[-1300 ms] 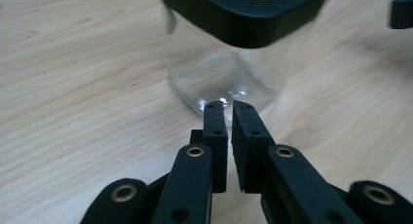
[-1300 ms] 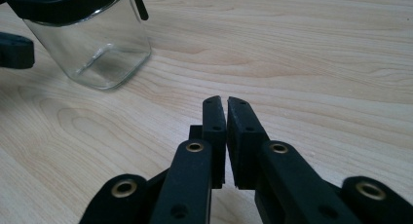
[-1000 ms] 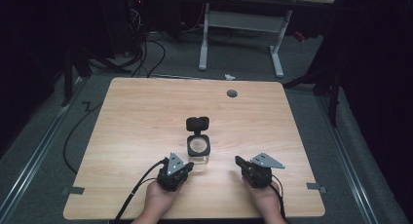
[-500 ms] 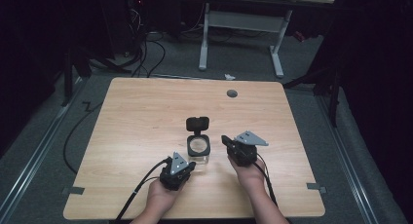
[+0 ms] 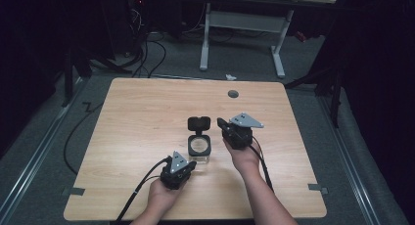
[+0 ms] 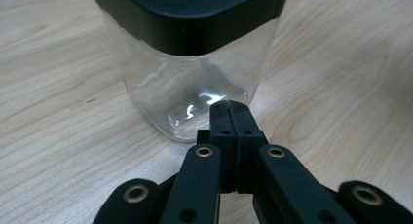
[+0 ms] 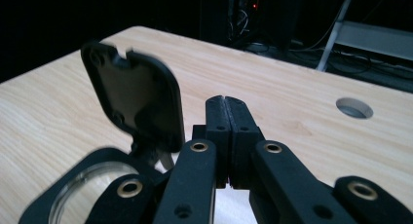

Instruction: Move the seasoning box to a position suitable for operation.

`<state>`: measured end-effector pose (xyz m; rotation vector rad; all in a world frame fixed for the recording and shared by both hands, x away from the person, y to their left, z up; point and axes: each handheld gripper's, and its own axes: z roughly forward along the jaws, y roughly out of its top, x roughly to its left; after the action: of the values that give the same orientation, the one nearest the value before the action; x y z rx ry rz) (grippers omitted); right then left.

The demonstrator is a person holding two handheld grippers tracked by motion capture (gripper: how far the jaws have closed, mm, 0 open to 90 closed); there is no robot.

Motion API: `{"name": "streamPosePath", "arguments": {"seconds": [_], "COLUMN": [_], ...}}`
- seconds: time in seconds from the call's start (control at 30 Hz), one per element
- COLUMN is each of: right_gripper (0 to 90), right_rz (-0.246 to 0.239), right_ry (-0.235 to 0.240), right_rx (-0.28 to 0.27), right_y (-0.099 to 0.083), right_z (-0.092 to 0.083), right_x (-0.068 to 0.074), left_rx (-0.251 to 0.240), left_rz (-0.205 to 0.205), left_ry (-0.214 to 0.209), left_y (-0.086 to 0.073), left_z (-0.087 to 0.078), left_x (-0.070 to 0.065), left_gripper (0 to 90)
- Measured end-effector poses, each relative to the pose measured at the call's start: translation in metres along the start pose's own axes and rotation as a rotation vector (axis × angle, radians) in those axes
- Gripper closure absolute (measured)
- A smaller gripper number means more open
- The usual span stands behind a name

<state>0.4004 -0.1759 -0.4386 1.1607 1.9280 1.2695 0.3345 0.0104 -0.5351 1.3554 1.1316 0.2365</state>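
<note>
Here, a clear square glass jar with a black rim (image 5: 199, 149) stands upright near the middle of the light wooden counter (image 5: 137, 122). Its black hinged lid (image 5: 199, 123) is open and stands up at the far side of the jar. In the left gripper view the clear wall of the jar (image 6: 187, 73) is just beyond the jaw tips, and I cannot tell if they touch the glass.

The left gripper (image 5: 182, 167) is held in the person's left hand (image 5: 164, 195), just beside the near side of the jar. Its two black jaws are pressed together with nothing between them, as the left gripper view shows (image 6: 229, 112).

The right gripper (image 5: 221, 123) is held in the person's right hand (image 5: 243, 156), at the right side of the jar, and it points toward the open lid. In the right gripper view its jaws (image 7: 228, 109) are also closed on nothing, and the lid (image 7: 134, 97) rises just left of them, a little blurred.

A small round hole (image 5: 233, 94) is in the counter near the far edge. Beyond the counter, a white metal desk frame (image 5: 242, 29) stands on the dark floor.
</note>
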Motion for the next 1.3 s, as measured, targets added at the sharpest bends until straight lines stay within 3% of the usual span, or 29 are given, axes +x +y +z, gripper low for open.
{"name": "streamPosePath", "arguments": {"seconds": [0.07,0.37,0.6,0.8,1.17,1.3], "right_gripper": [89.8,89.7,89.8,89.7,89.4,89.2], "right_rz": [-0.002,-0.008,-0.013,-0.025,-0.031,-0.029], "right_ry": [0.007,0.031,0.047,0.054,0.093,0.099], "right_rx": [-0.008,-0.036,-0.029,-0.025,0.019,0.020], "right_y": [0.005,0.030,0.032,0.023,-0.029,-0.037], "right_z": [0.002,0.015,0.020,0.011,-0.008,-0.013], "right_x": [0.001,0.010,0.016,0.020,0.037,0.039], "left_rx": [-0.002,-0.011,-0.010,-0.009,-0.014,-0.016], "left_rz": [-0.019,-0.003,-0.004,-0.007,-0.005,-0.006], "left_ry": [0.004,0.000,-0.002,-0.002,-0.006,-0.006], "left_y": [0.002,0.000,0.000,0.000,0.000,0.000], "left_z": [0.000,-0.001,-0.001,-0.001,-0.001,-0.002], "left_x": [0.002,0.000,0.000,0.000,-0.001,-0.001], "left_gripper": [90.0,90.0,90.0,90.0,90.0,90.0]}}
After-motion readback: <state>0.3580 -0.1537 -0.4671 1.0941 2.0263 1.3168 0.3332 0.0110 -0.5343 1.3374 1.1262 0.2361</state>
